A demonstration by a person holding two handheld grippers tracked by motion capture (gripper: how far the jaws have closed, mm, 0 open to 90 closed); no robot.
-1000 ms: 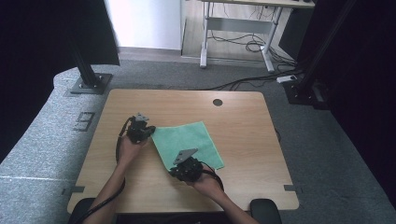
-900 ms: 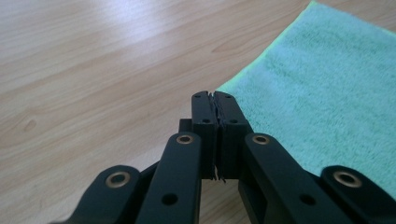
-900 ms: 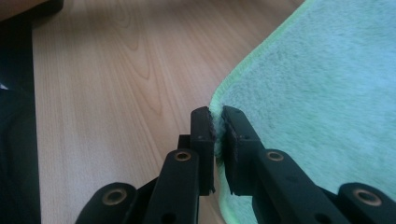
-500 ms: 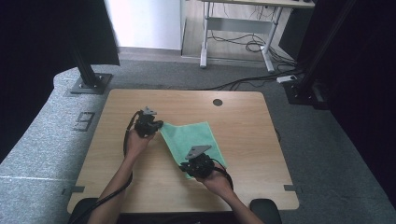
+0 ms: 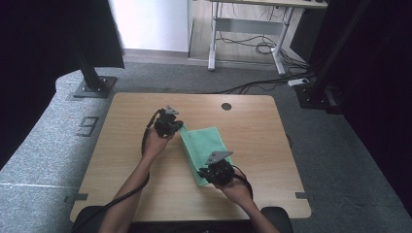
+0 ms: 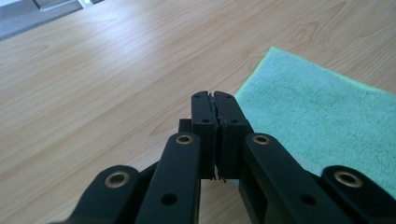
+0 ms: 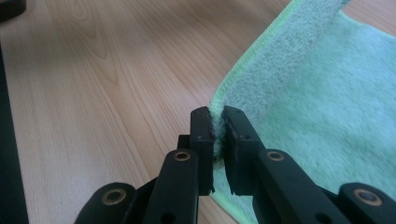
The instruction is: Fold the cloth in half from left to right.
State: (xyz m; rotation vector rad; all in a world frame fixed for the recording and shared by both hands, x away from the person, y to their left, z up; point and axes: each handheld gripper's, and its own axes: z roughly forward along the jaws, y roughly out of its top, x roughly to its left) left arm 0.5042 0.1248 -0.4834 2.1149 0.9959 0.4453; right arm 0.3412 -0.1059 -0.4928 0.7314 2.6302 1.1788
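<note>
Right gripper (image 7: 218, 122) fingers pinch the green towel's (image 7: 327, 116) edge; left gripper (image 6: 216, 106) fingers are closed, towel just beside them.

The high view is rather dim at both sides, where black curtains take the light. A bright patch at the top, near the white wall (image 5: 150, 24), is overexposed. The wooden table (image 5: 126, 160) is evenly lit, with soft, weak shadows. In both gripper views the light is bright and a little bluish. The near jaws look slightly soft, and the green towel (image 7: 327, 116) is blurred at the far edge.
</note>
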